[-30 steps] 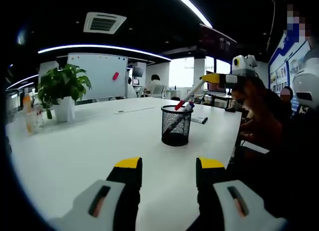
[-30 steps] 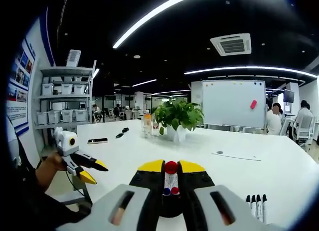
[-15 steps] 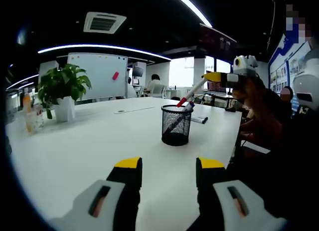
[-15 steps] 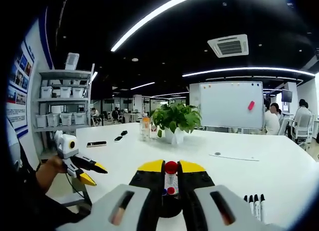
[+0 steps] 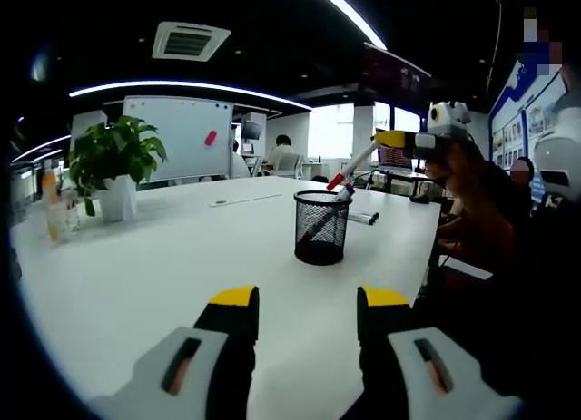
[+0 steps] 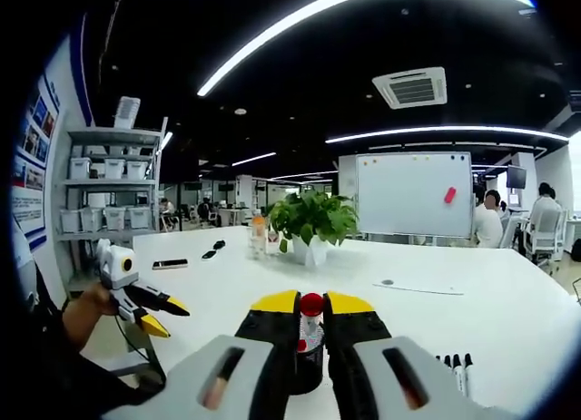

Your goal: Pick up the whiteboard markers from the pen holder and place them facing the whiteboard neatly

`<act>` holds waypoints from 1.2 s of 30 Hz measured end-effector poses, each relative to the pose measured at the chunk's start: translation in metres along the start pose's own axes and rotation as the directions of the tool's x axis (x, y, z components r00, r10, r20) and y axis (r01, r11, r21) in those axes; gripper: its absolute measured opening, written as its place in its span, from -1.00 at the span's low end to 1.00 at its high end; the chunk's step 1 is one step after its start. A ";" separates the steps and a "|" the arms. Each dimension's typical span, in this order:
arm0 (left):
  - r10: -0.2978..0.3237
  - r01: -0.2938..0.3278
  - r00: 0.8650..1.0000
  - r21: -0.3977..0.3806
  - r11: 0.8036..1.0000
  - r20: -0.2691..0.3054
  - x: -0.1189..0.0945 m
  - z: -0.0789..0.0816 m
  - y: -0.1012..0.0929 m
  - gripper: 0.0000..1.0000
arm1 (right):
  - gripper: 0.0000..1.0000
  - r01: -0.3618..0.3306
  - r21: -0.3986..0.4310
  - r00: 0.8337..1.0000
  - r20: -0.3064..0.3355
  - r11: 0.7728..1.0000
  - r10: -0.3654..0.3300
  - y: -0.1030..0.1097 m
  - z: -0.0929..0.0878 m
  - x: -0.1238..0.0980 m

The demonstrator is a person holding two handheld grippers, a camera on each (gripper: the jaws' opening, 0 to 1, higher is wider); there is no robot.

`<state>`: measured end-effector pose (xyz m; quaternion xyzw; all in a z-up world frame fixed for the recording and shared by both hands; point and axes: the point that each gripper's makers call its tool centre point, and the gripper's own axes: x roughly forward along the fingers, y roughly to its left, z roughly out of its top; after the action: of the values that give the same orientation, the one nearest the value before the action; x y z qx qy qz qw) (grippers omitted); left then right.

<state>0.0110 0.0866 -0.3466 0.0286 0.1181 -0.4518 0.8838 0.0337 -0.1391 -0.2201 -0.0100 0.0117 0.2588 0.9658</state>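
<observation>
Higher now than a second ago, the red-capped marker (image 5: 349, 169) rides up out of the mesh pen holder (image 5: 320, 228), centre right of the left gripper view, clenched by the right gripper (image 5: 388, 140); in the right gripper view it stands between the yellow-tipped fingers (image 6: 275, 303) at bottom centre, and the scene behind sits lower. Such a marker looks light, stiff and smooth-barrelled, so I would judge a hold on the mid-barrel safest against slipping or swinging. Another marker (image 5: 343, 194) leans in the holder. Three markers (image 6: 454, 373) lie side by side on the desk (image 5: 163, 257) at lower right. The left gripper (image 5: 309, 304) hangs released at the bottom. A potted plant (image 5: 111, 166) and bottle (image 5: 53, 207) stand far left, well clear; the whiteboard (image 5: 177, 137) stands beyond.
</observation>
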 end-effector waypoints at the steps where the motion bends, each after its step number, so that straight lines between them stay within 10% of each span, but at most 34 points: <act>1: 0.000 0.000 1.000 0.000 1.000 0.000 0.000 0.000 0.000 -0.11 | -0.75 0.003 0.000 1.000 0.000 1.000 -0.003 -0.001 0.000 0.000; 36: 0.000 0.000 1.000 0.001 1.000 0.000 0.000 0.000 0.001 -0.11 | -0.75 0.042 -0.062 0.998 0.038 0.997 -0.040 -0.017 -0.001 -0.014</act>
<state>0.0119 0.0873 -0.3464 0.0292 0.1180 -0.4519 0.8838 0.0295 -0.1606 -0.2207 -0.0358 -0.0144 0.2392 0.9702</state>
